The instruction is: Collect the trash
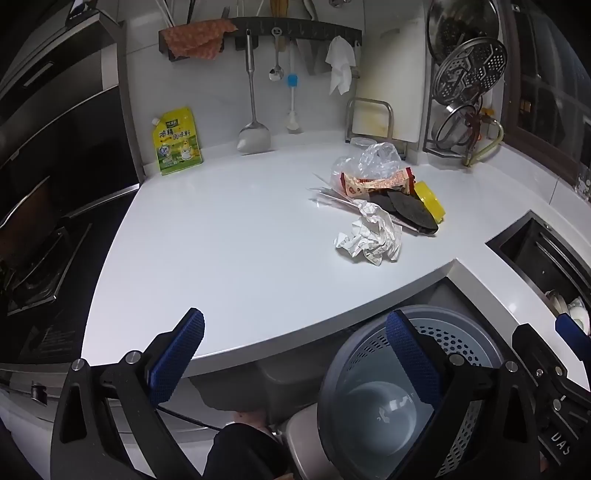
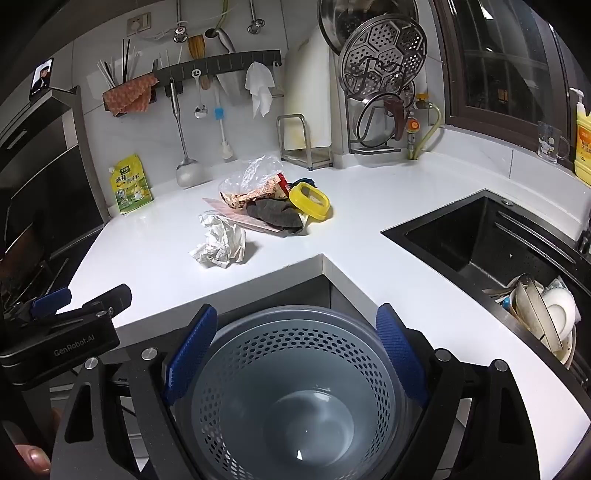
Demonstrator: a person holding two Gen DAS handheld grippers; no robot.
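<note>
A heap of trash lies on the white counter (image 1: 229, 236). Nearest is a crumpled white paper (image 1: 369, 240) (image 2: 219, 242). Behind it are a clear plastic bag (image 1: 373, 158), a red-and-cream snack wrapper (image 1: 376, 182), a dark grey pad (image 1: 410, 208) and a yellow lid (image 2: 308, 201). Below the counter's inner corner stands a grey perforated bin (image 2: 258, 354) (image 1: 458, 339) with nothing in it. My left gripper (image 1: 295, 317) hangs open over the counter's front edge. My right gripper (image 2: 297, 310) is open above the bin. Neither holds anything, and both are well short of the heap.
A yellow seasoning pouch (image 1: 177, 142) leans on the back wall at the left. A stove (image 1: 33, 266) adjoins the counter's left end. A black sink (image 2: 480, 236) with stacked dishes (image 2: 543, 314) lies to the right. Utensils hang from a rail (image 1: 258, 29); a lid rack (image 2: 384, 59) stands behind.
</note>
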